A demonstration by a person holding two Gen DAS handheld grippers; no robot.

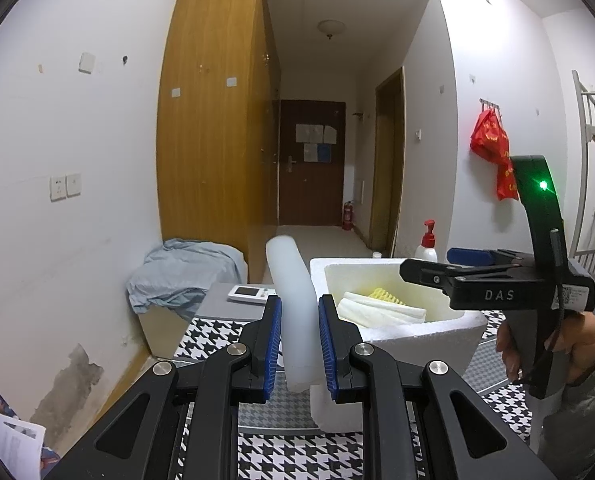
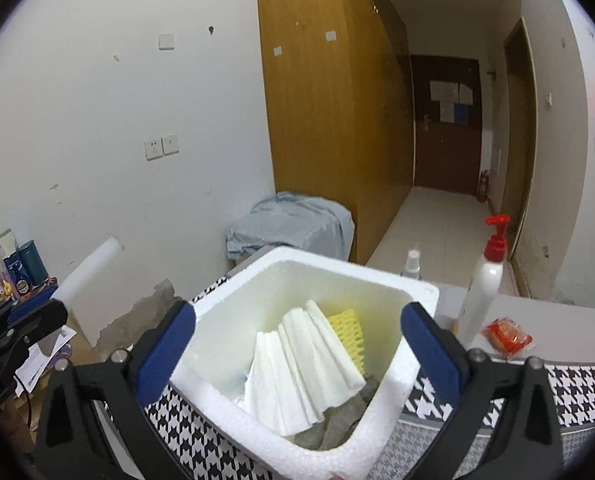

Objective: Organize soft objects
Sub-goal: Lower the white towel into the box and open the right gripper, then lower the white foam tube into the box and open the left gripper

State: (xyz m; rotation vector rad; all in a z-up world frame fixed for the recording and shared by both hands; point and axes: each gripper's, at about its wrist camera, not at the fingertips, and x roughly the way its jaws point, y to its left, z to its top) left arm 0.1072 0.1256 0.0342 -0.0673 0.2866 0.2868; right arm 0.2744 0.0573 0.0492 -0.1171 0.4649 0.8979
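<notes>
The table (image 2: 569,392) carries a houndstooth cloth, and a white foam box (image 2: 421,292) stands on it near the back edge. Inside the box lie a folded white pleated sheet (image 2: 301,364), a yellow foam net (image 2: 349,328) behind it and some grey cloth (image 2: 337,428) at the bottom. A pump bottle (image 2: 483,284) stands beside the box, toward the back right corner of the table.

The left gripper (image 1: 299,344) is closed on a long white foam tube (image 1: 293,304), which stands nearly upright, just beside the left wall of the box and not yet in it. The right gripper (image 2: 297,344) is spread wide above the box, with nothing between its pads.

The tube seems very light and soft, so it probably bends and dents easily. I think the best grip is near its middle, with gentle pressure. It looks longer than the box, so it may need to lean against a corner.
</notes>
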